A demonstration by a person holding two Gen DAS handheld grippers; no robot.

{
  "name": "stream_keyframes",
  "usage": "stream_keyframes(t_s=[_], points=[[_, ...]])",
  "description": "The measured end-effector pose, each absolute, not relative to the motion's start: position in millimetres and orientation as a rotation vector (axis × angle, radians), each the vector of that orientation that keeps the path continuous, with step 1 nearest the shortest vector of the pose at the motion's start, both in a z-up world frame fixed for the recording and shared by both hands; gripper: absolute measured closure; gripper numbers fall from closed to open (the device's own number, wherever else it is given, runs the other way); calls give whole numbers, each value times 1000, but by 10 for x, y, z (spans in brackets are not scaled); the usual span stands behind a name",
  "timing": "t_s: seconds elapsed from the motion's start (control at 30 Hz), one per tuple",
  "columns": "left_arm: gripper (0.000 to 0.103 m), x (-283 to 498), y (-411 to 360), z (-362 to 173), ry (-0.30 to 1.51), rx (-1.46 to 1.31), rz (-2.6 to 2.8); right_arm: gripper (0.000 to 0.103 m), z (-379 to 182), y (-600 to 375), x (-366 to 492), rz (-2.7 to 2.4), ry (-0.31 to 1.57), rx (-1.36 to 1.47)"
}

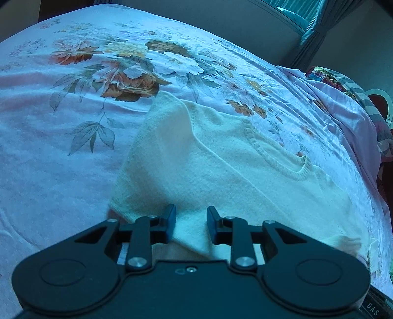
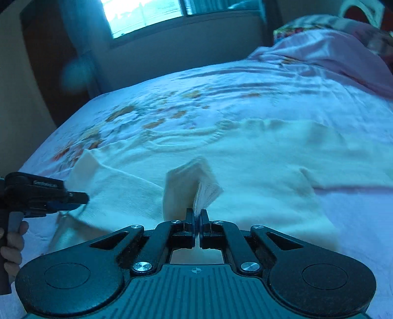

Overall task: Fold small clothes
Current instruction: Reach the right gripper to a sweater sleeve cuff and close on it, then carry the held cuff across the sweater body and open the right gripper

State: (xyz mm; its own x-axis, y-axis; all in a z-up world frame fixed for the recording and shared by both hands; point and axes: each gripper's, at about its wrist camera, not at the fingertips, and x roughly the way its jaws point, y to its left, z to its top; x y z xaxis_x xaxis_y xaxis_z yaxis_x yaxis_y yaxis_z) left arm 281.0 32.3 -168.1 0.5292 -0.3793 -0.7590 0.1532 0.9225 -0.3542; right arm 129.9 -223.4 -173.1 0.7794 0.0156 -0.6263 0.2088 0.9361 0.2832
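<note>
Covering bed, floral sheet (image 1: 73, 157), window (image 2: 147, 14) beyond

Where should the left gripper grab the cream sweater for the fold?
Probably the hem edge of the cream sweater, from the near side. That edge lies flat right under the left gripper, while the right gripper already pinches the hem further along.

A cream knitted sweater (image 1: 208, 166) lies spread on the floral bedsheet (image 1: 73, 122), its ribbed neckline toward the bed's right edge. The left gripper (image 1: 191, 220) hovers over the sweater's near hem, jaws slightly apart with knit fabric showing between the blue pads (image 1: 172, 220).
</note>
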Motion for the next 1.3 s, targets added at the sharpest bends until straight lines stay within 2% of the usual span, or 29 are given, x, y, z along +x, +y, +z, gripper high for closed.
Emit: stream_keyframes(t_s=[0.13, 0.27, 0.53, 0.6, 0.63, 0.83, 1.07, 1.3], points=[[77, 2766, 263, -1671, 958, -225, -314, 101, -1817, -2436, 1100, -60, 728, 415], [76, 2739, 230, -1645, 956, -210, -312, 91, -1800, -2543, 1098, -16, 720, 470], [76, 2748, 228, -1606, 951, -202, -303, 91, -1882, -2841, 1327, 21, 721, 658], [76, 2755, 216, -1592, 942, -199, -301, 92, -1847, -2844, 1341, 4, 715, 620], [76, 2759, 205, -1582, 937, -200, -299, 99, -1835, -2830, 1360, -16, 712, 588], [74, 2748, 88, -1479, 879, -245, -330, 100, -1620, -2963, 1319, -55, 621, 503], [74, 2795, -64, -1740, 932, -241, -320, 100, -1943, -3206, 1316, -158, 720, 461], [74, 2770, 64, -1587, 884, -258, -301, 99, -1743, -3150, 1134, -245, 670, 321]])
